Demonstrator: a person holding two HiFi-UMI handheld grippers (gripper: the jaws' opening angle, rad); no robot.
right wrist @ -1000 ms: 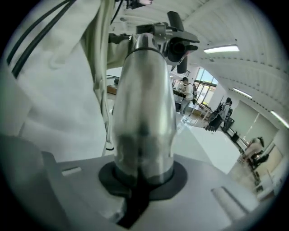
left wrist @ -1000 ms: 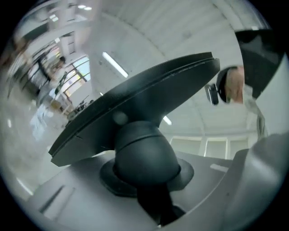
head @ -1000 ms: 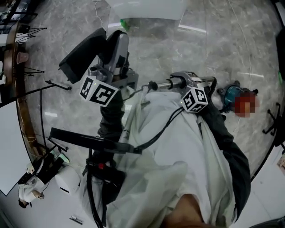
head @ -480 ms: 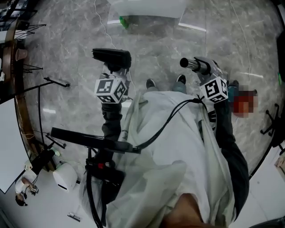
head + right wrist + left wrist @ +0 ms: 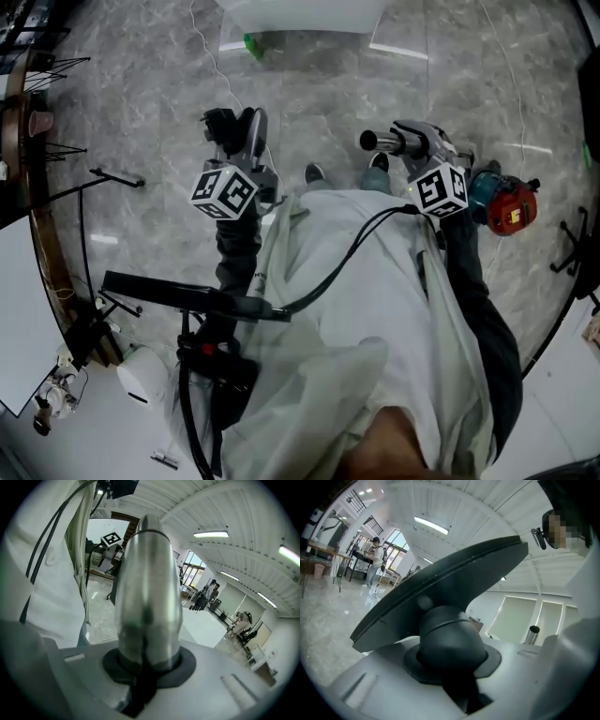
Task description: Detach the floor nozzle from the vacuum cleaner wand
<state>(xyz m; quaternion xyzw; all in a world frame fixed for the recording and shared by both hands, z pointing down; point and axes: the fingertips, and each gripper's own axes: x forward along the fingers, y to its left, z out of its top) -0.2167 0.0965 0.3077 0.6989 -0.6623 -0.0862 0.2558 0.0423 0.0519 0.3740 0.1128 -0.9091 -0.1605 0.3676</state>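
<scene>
My left gripper (image 5: 240,155) is shut on the neck of the dark floor nozzle (image 5: 236,131), which it holds above the floor, left of my feet. In the left gripper view the nozzle's flat head (image 5: 440,585) fills the middle and its rounded neck (image 5: 446,641) sits in the left gripper (image 5: 450,665). My right gripper (image 5: 412,155) is shut on the shiny metal wand (image 5: 382,142), whose open end points left and stands apart from the nozzle. The wand (image 5: 147,597) rises out of the right gripper (image 5: 146,670). The teal and red vacuum body (image 5: 504,208) lies on the floor at the right.
A white box (image 5: 300,13) stands at the top edge with a green thing (image 5: 250,45) by it, and a thin cable (image 5: 214,66) runs over the marble floor. Black stands (image 5: 114,175) and a brown curved rail (image 5: 39,206) are at the left. People stand far off (image 5: 374,559).
The left gripper has come down with the nozzle, which now looks smaller and turned edge-on. The right gripper has carried the wand to the right, away from the nozzle.
</scene>
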